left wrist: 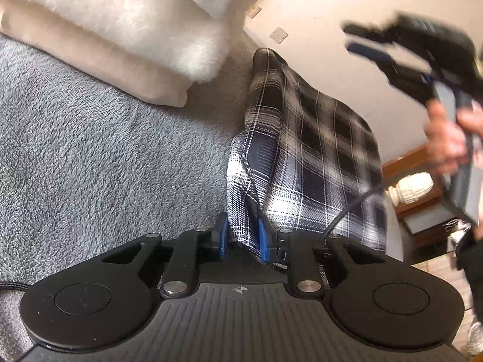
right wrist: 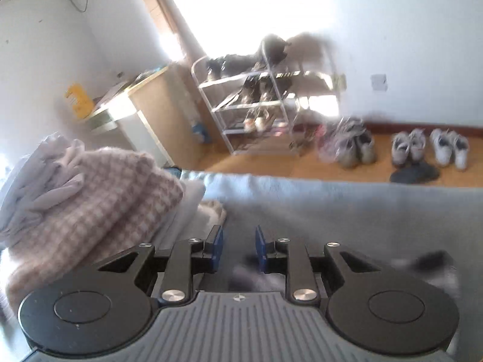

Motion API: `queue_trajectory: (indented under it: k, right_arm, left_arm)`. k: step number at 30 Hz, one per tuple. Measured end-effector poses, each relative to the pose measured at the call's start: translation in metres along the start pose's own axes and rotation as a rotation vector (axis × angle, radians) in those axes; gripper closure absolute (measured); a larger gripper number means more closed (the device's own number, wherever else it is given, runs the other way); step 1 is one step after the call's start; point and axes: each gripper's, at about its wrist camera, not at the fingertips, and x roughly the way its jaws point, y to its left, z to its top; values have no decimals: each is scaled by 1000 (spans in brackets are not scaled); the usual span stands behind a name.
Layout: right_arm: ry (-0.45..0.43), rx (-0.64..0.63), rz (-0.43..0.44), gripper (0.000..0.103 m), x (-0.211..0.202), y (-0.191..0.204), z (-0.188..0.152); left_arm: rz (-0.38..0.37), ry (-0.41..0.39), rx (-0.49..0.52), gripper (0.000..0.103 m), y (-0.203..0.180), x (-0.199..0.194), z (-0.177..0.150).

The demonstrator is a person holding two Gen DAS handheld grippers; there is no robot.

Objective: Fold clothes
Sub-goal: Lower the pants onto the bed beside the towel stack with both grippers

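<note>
The left gripper (left wrist: 241,236) pinches the plaid shirt's (left wrist: 305,150) near edge, the shirt lying at the grey blanket's (left wrist: 90,157) right edge; the right gripper (right wrist: 239,249) hovers over bare blanket, jaws parted, empty; folded cream blankets (left wrist: 120,36) lie beyond.

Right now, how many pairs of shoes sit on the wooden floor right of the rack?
3 pairs against the wall: a blurred grey pair nearest the metal shoe rack, a grey pair further right, and a white pair furthest right. More shoes sit on the rack's shelves; blur may hide others.
</note>
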Motion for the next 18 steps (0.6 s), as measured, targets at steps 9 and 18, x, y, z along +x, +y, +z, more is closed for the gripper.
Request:
queue_trajectory:
  k: [9,18]
  right_arm:
    - [-59,276,-130,79,-26,-118,-56]
    - [-85,490,-34,79,-78,-176,-92]
  left_arm:
    - [-16,-13,37,81,5,-1,2]
    - [-13,9,72,76,-9,-12,-12]
